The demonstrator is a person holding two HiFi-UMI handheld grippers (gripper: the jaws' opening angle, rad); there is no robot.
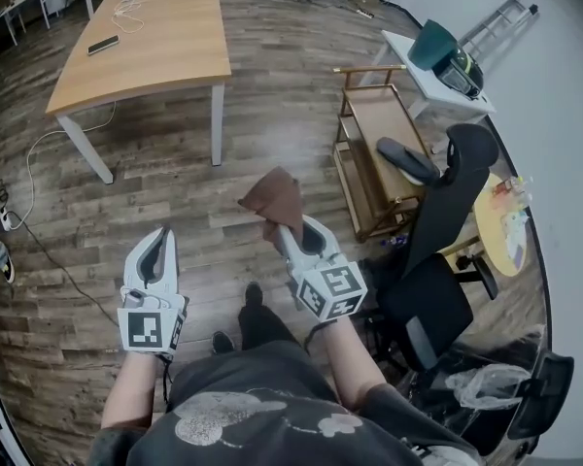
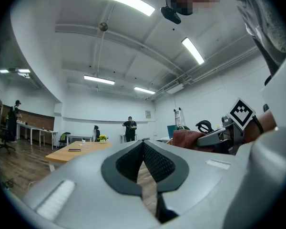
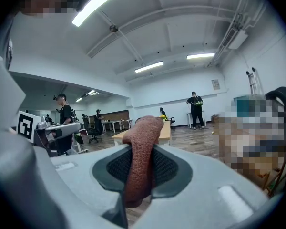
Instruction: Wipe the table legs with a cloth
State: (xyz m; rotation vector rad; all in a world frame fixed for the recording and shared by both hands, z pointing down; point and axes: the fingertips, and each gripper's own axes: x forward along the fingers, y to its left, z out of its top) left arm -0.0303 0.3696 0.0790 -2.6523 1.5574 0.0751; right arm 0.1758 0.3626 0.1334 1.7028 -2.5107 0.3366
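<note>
1. The right claw [image 3: 142, 149] is clamped on a reddish-brown cloth [image 1: 275, 200]. In the right gripper view the fabric runs up between the two dark pads and bulges over their tips.
2. In the head view the loose part of the cloth spreads out beyond the claw's tips, hanging in the air above the wood-plank floor [image 1: 175, 212] and touching nothing else.
3. The left claw [image 2: 144, 144] is closed with nothing in it. In its own view the ribbed pads meet at the tips, and only a thin wedge of floor shows below them.
4. Both claws are held in front of the person's body, side by side and apart, the right one a little further forward.
5. The wooden surface [image 1: 165, 37] stands ahead and to the left, on white legs.
6. Its nearest leg [image 1: 217, 124] is well apart from the cloth, and the front left leg [image 1: 85, 150] is further off still. Neither claw touches any leg.
7. A dark phone [image 1: 103, 45] lies flat on the surface near its left edge.
8. To the right of the cloth stands a brass-framed cart [image 1: 369, 153], with a black office chair [image 1: 447, 212] just beside it on the far side.
</note>
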